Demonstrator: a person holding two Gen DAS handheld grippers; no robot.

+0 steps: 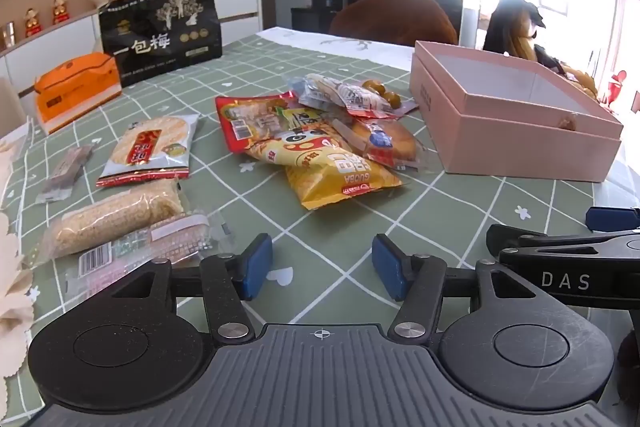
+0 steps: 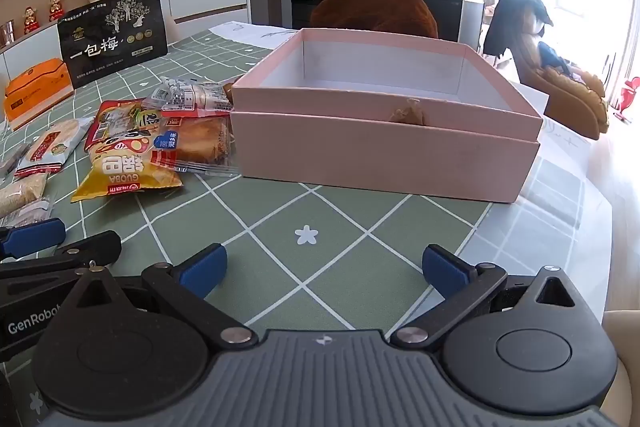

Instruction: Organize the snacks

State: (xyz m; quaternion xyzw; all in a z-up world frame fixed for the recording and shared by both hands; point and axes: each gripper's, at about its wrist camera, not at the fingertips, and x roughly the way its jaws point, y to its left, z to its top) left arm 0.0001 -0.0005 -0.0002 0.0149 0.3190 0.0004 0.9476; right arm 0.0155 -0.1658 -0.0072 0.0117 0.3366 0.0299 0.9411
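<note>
A pile of snack packets lies mid-table, topped by a yellow crisp bag [image 1: 336,167] [image 2: 124,171], a red packet [image 1: 248,123] and a wrapped pastry [image 1: 384,143] [image 2: 200,143]. Further left lie a rice cracker pack [image 1: 152,151] and a puffed grain bar [image 1: 116,215]. An open pink box [image 1: 512,119] [image 2: 384,131] stands to the right, and its inside looks bare. My left gripper [image 1: 322,265] hovers open over bare cloth in front of the pile. My right gripper [image 2: 324,269] is open wide, just before the box. Nothing sits between either pair of fingers.
A black standing pouch [image 1: 160,31] [image 2: 114,31] and an orange box [image 1: 76,87] [image 2: 36,91] sit at the table's far left. The green checked tablecloth [image 2: 320,211] covers the table. A brown chair back [image 2: 372,7] rises behind the pink box; shelves with figurines line the wall.
</note>
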